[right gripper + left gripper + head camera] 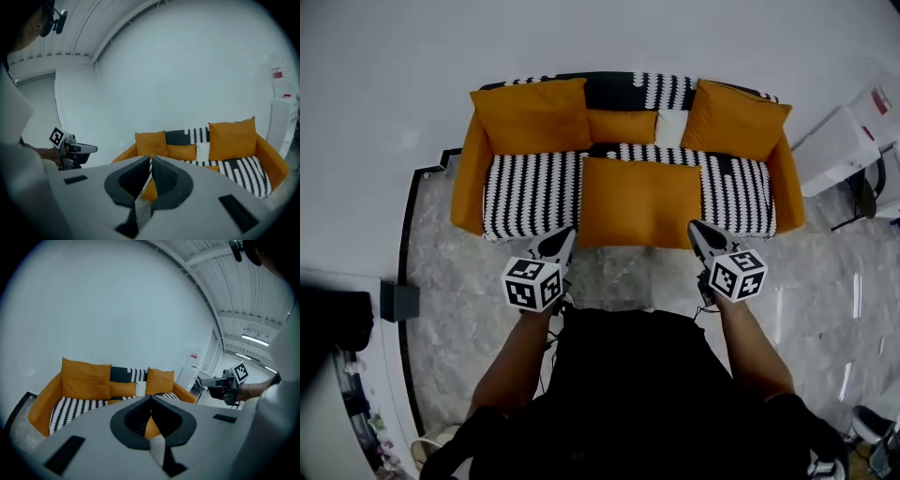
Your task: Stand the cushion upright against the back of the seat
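1. Cushion (639,202): a big orange square lying flat on the middle of the striped seat of the sofa (530,192); its near edge hangs over the seat's front; it is not yet upright.
2. Behind it, the back of the seat (619,91) carries a small orange cushion (622,126) with a white cushion (671,127) beside it; a left corner cushion (532,114) and a right corner cushion (733,117) lean upright at the ends; the gap between them looks the likely spot for the big one.
3. The left gripper (565,234) sits just off the big cushion's near left corner, and the right gripper (694,227) just off its near right corner; I judge the pair are spread this way so that a wide, floppy thing can be taken evenly at both corners.
4. Both grippers' fingers are closed together, with nothing between them; they would need to open before any grip.
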Demonstrator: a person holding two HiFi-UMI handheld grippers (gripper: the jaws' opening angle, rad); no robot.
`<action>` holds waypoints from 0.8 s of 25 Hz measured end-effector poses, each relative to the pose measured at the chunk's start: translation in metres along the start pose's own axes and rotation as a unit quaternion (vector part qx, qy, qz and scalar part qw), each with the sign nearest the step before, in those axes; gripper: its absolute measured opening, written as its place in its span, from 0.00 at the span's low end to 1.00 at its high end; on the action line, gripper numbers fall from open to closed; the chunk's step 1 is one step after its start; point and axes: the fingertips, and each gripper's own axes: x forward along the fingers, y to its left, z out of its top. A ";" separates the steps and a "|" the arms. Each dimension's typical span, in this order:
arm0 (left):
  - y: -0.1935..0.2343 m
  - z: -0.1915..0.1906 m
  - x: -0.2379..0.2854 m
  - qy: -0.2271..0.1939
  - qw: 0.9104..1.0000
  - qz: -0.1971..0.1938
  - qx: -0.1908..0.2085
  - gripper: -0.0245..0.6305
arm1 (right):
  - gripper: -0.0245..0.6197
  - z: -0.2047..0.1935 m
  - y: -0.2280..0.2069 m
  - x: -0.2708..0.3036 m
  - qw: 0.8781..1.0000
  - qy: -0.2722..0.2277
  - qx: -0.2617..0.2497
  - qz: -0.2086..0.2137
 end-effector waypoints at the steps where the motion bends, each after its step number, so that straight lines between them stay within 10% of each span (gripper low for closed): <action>1: -0.012 -0.002 0.006 0.000 1.000 0.001 0.002 0.06 | 0.10 -0.009 -0.013 -0.012 1.000 0.004 0.004 -0.003; 20: -0.040 -0.076 0.043 0.070 0.995 0.065 0.007 0.06 | 0.10 -0.109 -0.136 -0.067 0.994 0.092 0.018 -0.056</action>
